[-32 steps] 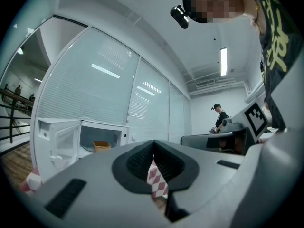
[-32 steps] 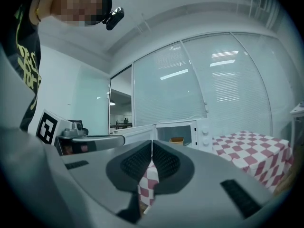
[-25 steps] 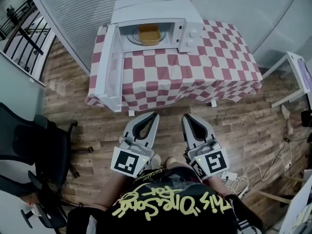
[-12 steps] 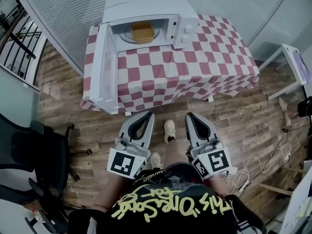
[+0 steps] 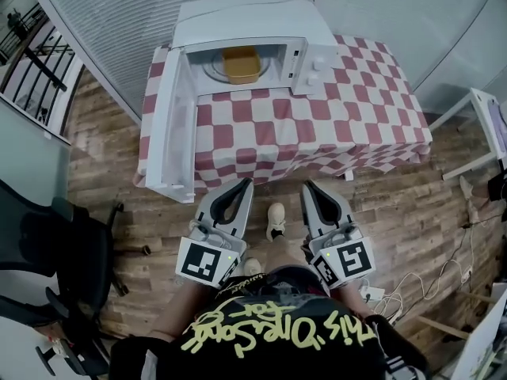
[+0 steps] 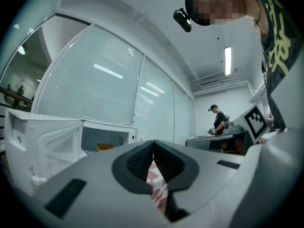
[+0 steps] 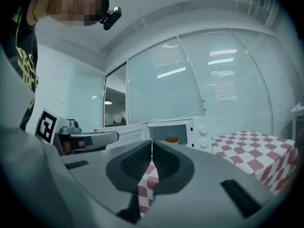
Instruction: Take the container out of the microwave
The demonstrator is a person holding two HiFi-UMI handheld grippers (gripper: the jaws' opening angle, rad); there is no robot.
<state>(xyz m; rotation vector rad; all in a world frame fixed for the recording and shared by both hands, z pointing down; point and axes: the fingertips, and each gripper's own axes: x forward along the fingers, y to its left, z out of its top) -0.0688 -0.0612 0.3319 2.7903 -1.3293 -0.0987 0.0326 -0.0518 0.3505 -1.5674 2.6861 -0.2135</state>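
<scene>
A: Where is the container?
B: The yellow rectangular container (image 5: 241, 64) is inside the open white microwave (image 5: 245, 18), on the red-and-white checked table (image 5: 333, 125).
A: And the fingers?
B: I see the left gripper (image 5: 249, 181) and right gripper (image 5: 304, 185) short of the table, fingers pressed together, empty.

Illumination is bright and even, supplied from overhead. A ceiling strip (image 6: 228, 61) glows white in the left gripper view, and further tubes reflect as pale streaks on the glass partition (image 6: 109, 75). Shadows are soft and weak. The white casing of the microwave (image 5: 238, 22) approaches overexposure, and its cavity reads darker. All three views show strong barrel distortion: straight lines bow outward. Both gripper views fall to black at the corners. The bodies of the left hand-held gripper (image 6: 153, 146) and the right hand-held gripper (image 7: 151, 147), close to the lens, render soft, while the background stays sharper. The floor (image 5: 412, 212) planks appear crisp in the head view.
</scene>
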